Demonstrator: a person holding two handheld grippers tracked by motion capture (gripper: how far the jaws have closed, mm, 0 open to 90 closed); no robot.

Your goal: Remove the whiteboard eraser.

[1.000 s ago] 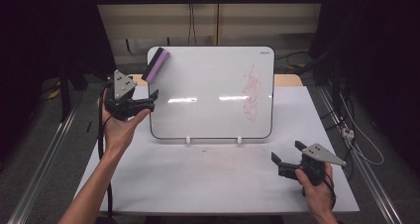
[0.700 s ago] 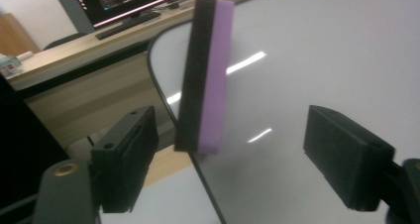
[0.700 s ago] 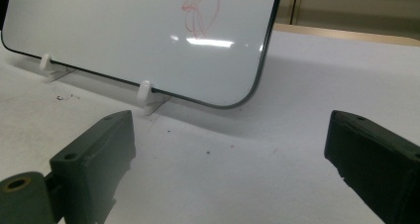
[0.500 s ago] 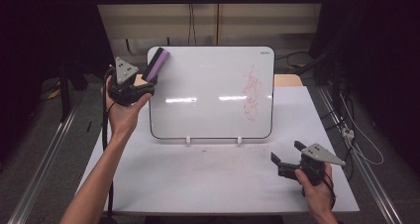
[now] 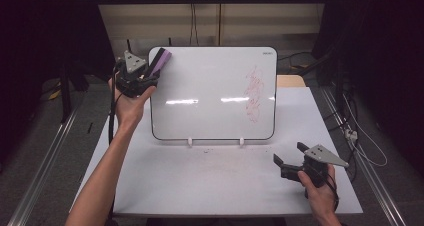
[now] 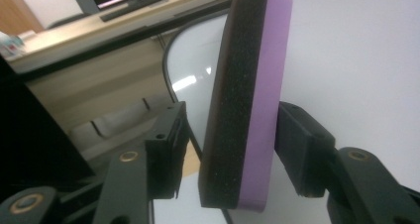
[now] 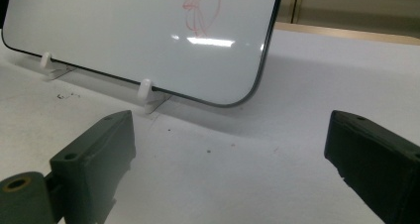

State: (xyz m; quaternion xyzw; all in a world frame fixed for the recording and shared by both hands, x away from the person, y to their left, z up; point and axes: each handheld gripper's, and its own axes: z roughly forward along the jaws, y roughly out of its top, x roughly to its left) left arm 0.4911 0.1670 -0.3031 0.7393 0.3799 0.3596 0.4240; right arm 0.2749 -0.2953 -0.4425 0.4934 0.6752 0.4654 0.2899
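A white whiteboard point(image 5: 210, 86) stands upright on the table, with a red scribble point(image 5: 255, 93) on its right part. A purple-and-black eraser point(image 5: 161, 62) sits tilted at the board's top-left corner. My left gripper point(image 5: 150, 76) is at that corner, and its jaws have just been closing with the eraser point(image 6: 247, 100) between them. In the left gripper view one jaw meets the purple side, while a small gap remains at the black foam side. My right gripper point(image 5: 290, 154) rests open near the table's front right, pointing at the board point(image 7: 124, 26) with nothing between its jaws.
Two white clip feet point(image 5: 190, 141) hold the board on the white table point(image 5: 200, 181). Dark specks of dust lie in front of them. Metal rails run along both table sides. A wooden block point(image 5: 290, 81) sits behind the board's right edge, and cables lie at the far right.
My left gripper has moved up and to the right, to the eraser at the board's corner, and its jaws have narrowed around it. The right gripper has kept still.
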